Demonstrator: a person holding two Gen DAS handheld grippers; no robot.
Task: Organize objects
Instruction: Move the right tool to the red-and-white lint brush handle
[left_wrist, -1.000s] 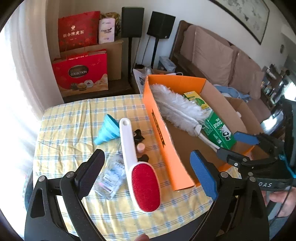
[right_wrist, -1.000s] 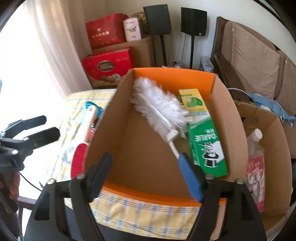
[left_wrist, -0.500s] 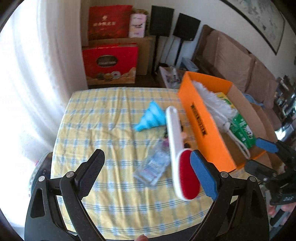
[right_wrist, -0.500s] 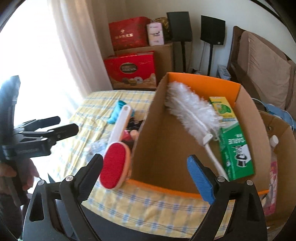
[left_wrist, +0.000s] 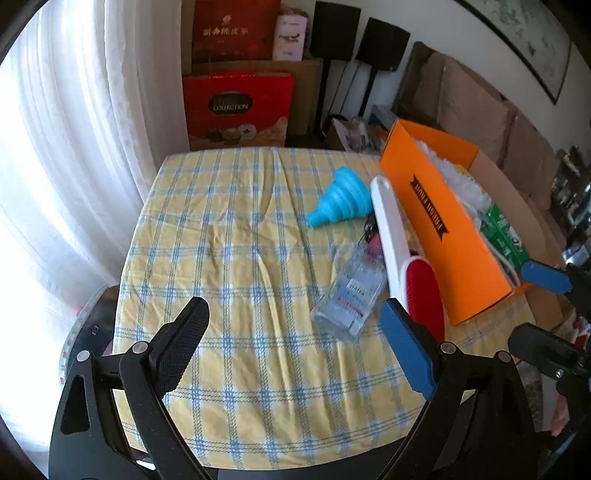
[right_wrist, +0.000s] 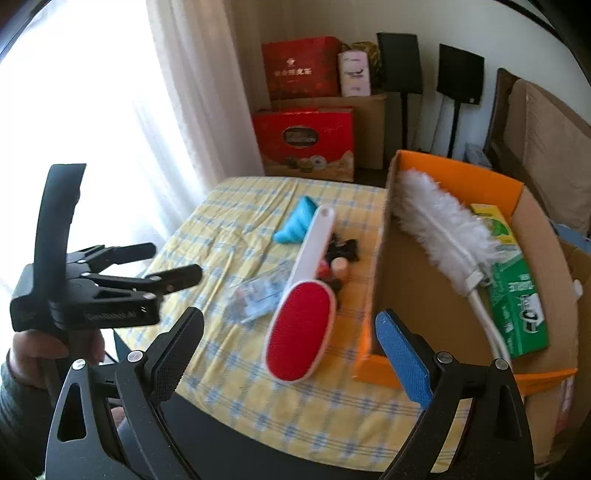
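Two grippers, both with jaws spread and empty, now hang back over the near edge of the table (left_wrist: 229, 206). A second ago the right gripper (right_wrist: 291, 354) pointed straight into the orange box (left_wrist: 443, 236); it has since swung left, so the lint brush (right_wrist: 303, 325) lies just ahead of its fingers. The left gripper (left_wrist: 295, 347) has drawn away from the brush toward bare cloth. Duster (right_wrist: 439, 225) and green carton (right_wrist: 517, 295) lie inside the box. Brush, blue funnel (left_wrist: 343, 199), clear bottle (left_wrist: 351, 295) and small dark items, perhaps clips (right_wrist: 341, 251), lie on the cloth beside the box's left wall. Judged state: packing partly done; the brush is the likely next pickup, for the right gripper.
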